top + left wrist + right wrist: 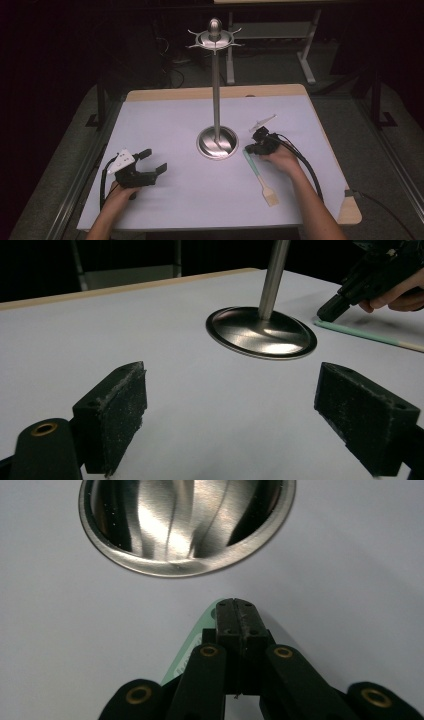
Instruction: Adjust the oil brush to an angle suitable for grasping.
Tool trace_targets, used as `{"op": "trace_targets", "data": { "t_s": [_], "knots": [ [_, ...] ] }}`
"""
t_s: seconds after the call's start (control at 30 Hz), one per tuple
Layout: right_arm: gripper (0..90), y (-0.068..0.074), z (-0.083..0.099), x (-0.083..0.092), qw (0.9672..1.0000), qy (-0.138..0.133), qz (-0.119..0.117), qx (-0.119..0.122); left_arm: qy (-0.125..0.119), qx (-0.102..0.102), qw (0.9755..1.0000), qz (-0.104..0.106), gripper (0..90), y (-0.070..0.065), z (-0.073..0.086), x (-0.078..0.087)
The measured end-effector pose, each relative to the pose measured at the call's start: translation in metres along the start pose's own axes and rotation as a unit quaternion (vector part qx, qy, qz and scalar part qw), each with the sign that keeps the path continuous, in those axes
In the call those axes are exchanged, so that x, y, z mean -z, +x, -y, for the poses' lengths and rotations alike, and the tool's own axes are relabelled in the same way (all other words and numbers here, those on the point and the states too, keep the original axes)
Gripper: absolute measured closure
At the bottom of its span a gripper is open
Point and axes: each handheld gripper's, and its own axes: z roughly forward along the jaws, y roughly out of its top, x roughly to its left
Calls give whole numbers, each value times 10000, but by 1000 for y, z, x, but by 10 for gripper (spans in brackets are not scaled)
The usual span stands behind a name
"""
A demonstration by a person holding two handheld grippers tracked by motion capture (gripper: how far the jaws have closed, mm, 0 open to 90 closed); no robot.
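Jaws, right: the right gripper (256,142) has its jaws clenched together over the green end of the brush (260,176); whether that end is pinched between them or just lies below, I cannot tell.
Jaws, left: the left gripper (151,161) is released, its two pads (114,415) wide apart with nothing between.
Brush place: it lies flat on the worktop (165,120), at about 4 o'clock from the base of the stand (217,142), its bristles pointing to the person.
Stand: the steel pole rises from the round base to a crown of hooks (215,37), so I judge the brush is meant to hang there.
Why left waits: it rests at 8 o'clock from the base, probably kept ready to help.
High view adds: whole brush, both hands, hooks.
Right gripper view adds: the closed jaw tips above the green handle (200,640), just beside the base rim.
Left gripper view adds: the other gripper (332,307) low at the handle end (360,332).
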Motion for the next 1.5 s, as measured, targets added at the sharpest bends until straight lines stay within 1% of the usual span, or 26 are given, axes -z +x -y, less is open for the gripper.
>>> {"op": "trace_targets", "data": {
  "t_s": [0.07,0.27,0.3,0.47,0.5,0.6,0.77,0.9,0.97,1.07,1.1,1.13,1.17,1.2,1.23,1.33,1.37,1.4,1.43,1.5],
  "knots": [
    [897,1,-1,-1,10000,-1,13,38,1,0,10000,-1,130,0,0,0],
    [897,10,-4,-5,9998,-20,-87,154,-6,10,10000,2,130,0,0,0],
    [897,10,-5,-6,9997,-34,-94,208,-6,8,10000,1,130,0,0,0],
    [897,16,-7,-8,9996,-32,-117,255,-8,9,10000,2,130,0,0,0],
    [897,20,-8,-9,9995,-34,-140,270,-2,7,10000,-2,130,0,0,0],
    [897,23,-10,-10,9993,-4,-177,343,-4,11,10000,2,130,0,0,0],
    [897,26,-11,-10,9993,-1,-172,344,-17,14,10000,6,130,0,0,0],
    [897,25,-10,-3,9994,-21,-142,313,-35,40,10000,18,130,0,0,0],
    [896,25,-9,5,9996,-30,-114,261,-26,52,10000,12,130,0,0,0],
    [896,28,-3,15,9997,-21,-34,252,-29,37,10000,9,130,0,0,0],
    [896,28,-3,15,9997,-21,-34,252,-29,37,10000,9,130,0,0,0],
    [897,30,4,21,9997,10,19,255,-23,35,10000,1,130,0,0,0],
    [897,30,4,21,9997,10,19,255,-23,35,10000,1,131,0,0,0],
    [897,32,12,28,9997,29,14,241,-22,35,10000,-2,130,0,0,0],
    [897,34,15,32,9997,13,18,223,-29,29,10000,-2,130,0,0,0],
    [896,37,22,39,9998,-23,-47,200,-11,17,10000,-9,131,0,0,0],
    [896,41,28,44,9998,-22,-76,207,-18,27,10000,-10,131,0,0,0],
    [896,41,28,44,9998,-22,-76,207,-18,27,10000,-10,131,0,0,0],
    [896,45,35,48,9997,-5,-81,234,-24,64,10000,-17,130,0,0,0],
    [896,49,42,53,9997,-5,-106,200,-17,72,10000,-18,130,0,0,0]
  ]
}}
